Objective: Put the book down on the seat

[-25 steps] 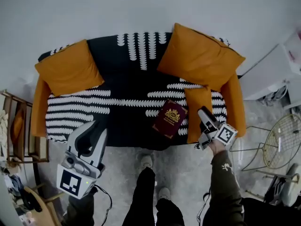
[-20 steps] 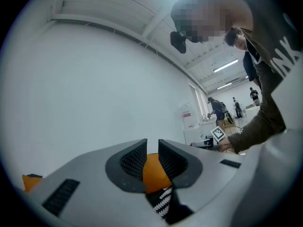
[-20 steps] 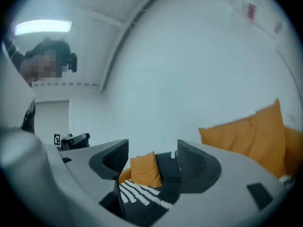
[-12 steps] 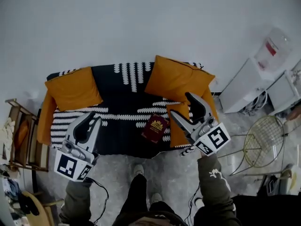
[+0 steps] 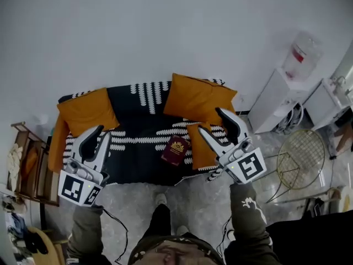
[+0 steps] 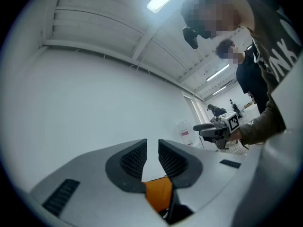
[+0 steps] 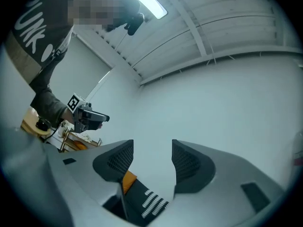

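A dark red book (image 5: 175,150) with a gold emblem lies flat on the black-and-white patterned sofa seat (image 5: 138,153), just left of a small orange cushion (image 5: 199,146). My right gripper (image 5: 212,123) is raised above the sofa's right end, apart from the book; its jaws are closing with nothing between them. In its own view the right gripper (image 7: 152,155) points up at the white wall. My left gripper (image 5: 98,134) hovers over the seat's left part, jaws nearly together and empty. The left gripper view shows the left gripper (image 6: 152,148) holding nothing.
Two big orange cushions (image 5: 88,110) (image 5: 197,98) lean on the sofa back. A white cabinet (image 5: 276,101) and a water dispenser (image 5: 302,51) stand to the right, with a wire chair (image 5: 295,162) nearer. A wooden rack (image 5: 27,170) stands at the left. The person's feet (image 5: 160,200) are before the sofa.
The view has pulled back from the sofa. Both grippers have risen away from the seat, and the right gripper's jaws have narrowed. The book stays lying on the seat.
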### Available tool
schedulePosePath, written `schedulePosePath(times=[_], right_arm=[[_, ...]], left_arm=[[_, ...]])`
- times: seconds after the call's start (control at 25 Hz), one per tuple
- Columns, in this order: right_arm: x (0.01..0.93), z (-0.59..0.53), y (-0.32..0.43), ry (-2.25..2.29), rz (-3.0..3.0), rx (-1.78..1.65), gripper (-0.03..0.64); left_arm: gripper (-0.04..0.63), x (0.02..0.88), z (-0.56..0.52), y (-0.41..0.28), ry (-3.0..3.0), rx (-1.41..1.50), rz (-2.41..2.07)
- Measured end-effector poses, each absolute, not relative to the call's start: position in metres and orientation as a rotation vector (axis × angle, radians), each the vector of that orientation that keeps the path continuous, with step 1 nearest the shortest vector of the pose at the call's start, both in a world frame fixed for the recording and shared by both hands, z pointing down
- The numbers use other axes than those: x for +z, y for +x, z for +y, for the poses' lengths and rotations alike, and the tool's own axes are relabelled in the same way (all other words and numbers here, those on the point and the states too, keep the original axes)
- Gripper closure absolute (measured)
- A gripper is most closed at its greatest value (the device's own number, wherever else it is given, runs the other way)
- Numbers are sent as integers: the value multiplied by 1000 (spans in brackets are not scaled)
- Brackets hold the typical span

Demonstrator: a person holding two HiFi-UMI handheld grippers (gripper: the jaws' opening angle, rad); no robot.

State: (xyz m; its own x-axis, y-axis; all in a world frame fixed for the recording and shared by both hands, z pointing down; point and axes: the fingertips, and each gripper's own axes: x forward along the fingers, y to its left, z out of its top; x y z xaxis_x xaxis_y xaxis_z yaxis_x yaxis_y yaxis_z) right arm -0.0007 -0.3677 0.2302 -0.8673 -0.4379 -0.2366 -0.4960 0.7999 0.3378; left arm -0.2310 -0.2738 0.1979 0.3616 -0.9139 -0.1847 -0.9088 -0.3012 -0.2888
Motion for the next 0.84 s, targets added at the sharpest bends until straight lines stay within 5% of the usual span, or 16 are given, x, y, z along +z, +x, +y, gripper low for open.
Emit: schedulePosePath(times=[0.84], right_arm=[[199, -320, 35, -814, 2803, 738, 410]], left_arm=[[532, 167, -227, -193, -2253, 9, 1557]])
